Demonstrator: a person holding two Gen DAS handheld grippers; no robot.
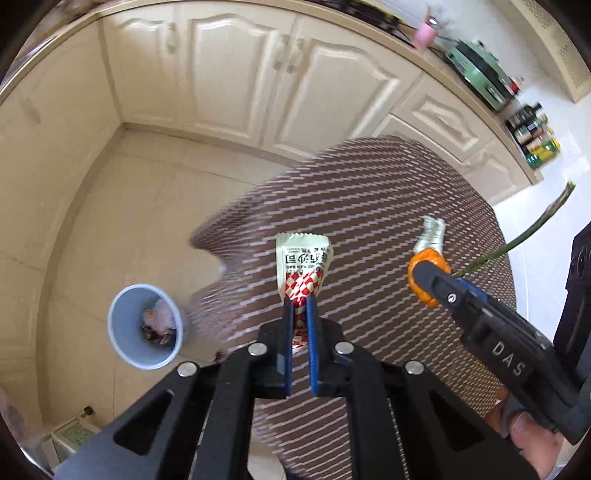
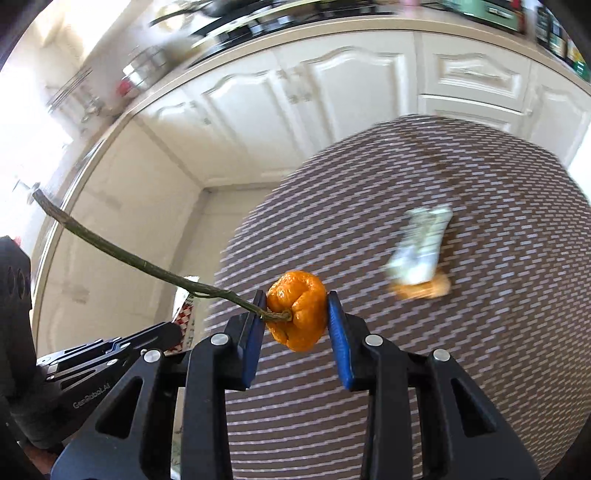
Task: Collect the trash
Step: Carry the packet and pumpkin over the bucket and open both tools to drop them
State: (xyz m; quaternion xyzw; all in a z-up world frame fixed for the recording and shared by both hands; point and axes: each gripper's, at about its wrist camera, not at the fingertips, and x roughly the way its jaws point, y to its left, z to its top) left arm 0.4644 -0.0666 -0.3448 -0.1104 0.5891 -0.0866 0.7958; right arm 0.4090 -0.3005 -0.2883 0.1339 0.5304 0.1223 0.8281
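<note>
My left gripper [image 1: 300, 301] is shut on a red-and-white checked snack wrapper [image 1: 303, 264], which sticks up above the striped table [image 1: 369, 206]. My right gripper [image 2: 296, 300] is shut on a wrinkled orange fruit [image 2: 297, 315] with a long green stem [image 2: 110, 245]; the same fruit [image 1: 424, 275] shows at the right gripper's tip in the left wrist view. A grey-blue bin [image 1: 147, 326] stands on the floor to the left of the table, with trash inside. A crumpled silvery wrapper [image 2: 421, 251] and an orange scrap [image 2: 424, 290] lie on the table [image 2: 406, 184].
Cream cabinet doors [image 1: 236, 74] run behind the table and along the left. The counter holds a green appliance [image 1: 480, 70], a pink cup [image 1: 424, 35] and bottles [image 1: 535, 136]. A small box [image 1: 74, 435] sits on the floor at lower left.
</note>
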